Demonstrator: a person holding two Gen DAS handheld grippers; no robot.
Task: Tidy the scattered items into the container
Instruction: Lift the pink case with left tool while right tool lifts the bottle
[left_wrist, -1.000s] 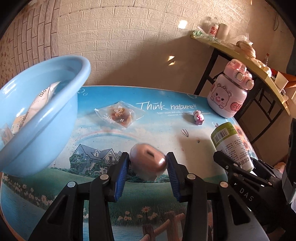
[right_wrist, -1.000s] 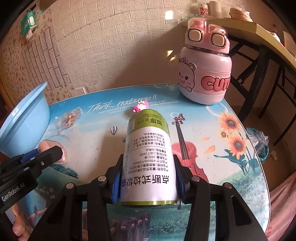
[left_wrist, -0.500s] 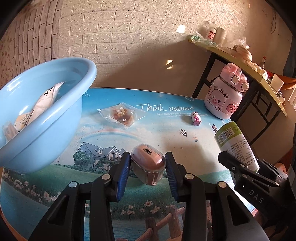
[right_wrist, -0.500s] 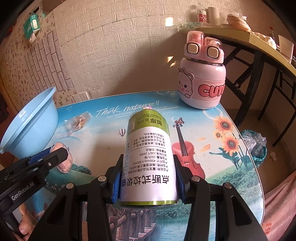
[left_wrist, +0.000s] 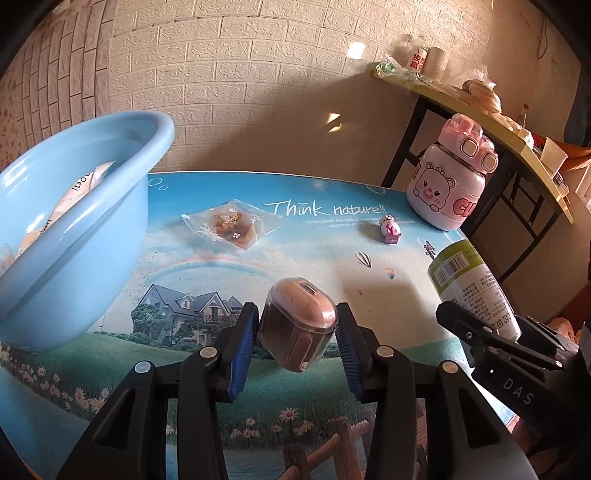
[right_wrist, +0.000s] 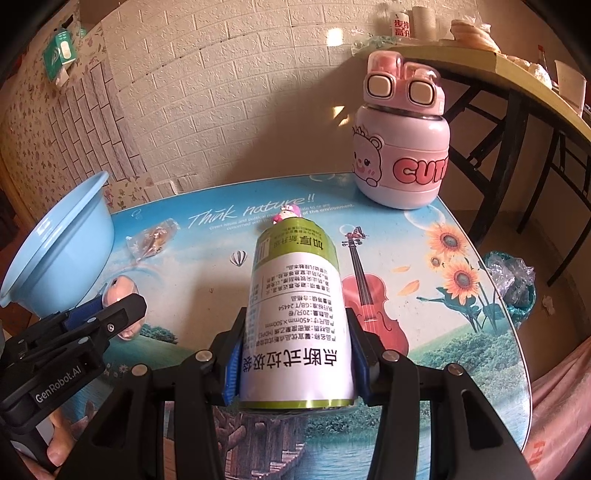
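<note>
Two tools loaded: left tool (left_wrist: 297, 332) clamps pink earbud case (left_wrist: 297, 325) above desk (left_wrist: 221, 266) front edge; right tool (right_wrist: 295, 363) grips green-white roll (right_wrist: 295, 317). Step: carry to blue basin (left_wrist: 74, 229) at desk's left edge. Next: lift over rim, release. Snack packet (left_wrist: 231, 223), figurine (left_wrist: 389, 229), pink bottle (right_wrist: 400, 147) remain.

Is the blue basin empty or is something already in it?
Not empty. The left view shows a white packet leaning inside the blue basin.
</note>
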